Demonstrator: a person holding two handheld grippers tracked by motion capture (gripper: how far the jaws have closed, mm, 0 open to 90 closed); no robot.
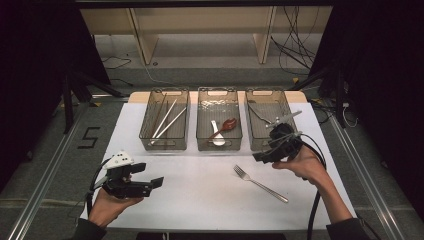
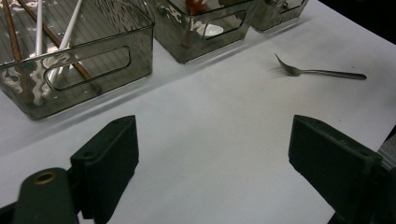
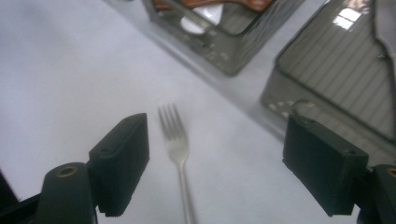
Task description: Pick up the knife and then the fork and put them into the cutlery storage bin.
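A metal fork (image 1: 260, 183) lies on the white table, tines toward the bins. My right gripper (image 1: 262, 156) hovers just beyond those tines, in front of the right bin (image 1: 250, 116). In the right gripper view the fork (image 3: 177, 149) lies between the wide-apart jaws of the right gripper (image 3: 217, 140), untouched by either. My left gripper (image 1: 149, 175) rests low at the table's front left, open and empty. In the left gripper view the left gripper (image 2: 212, 140) faces bare table, with the fork (image 2: 322, 72) far off at the upper right.
Three smoky clear bins stand in a row at the back. The left bin (image 1: 163, 148) holds chopsticks (image 1: 167, 120), the middle bin (image 1: 219, 148) a white spoon (image 1: 216, 135) and a red-brown spoon (image 1: 227, 125), the right bin metal cutlery (image 1: 260, 115). Cables trail from both grippers.
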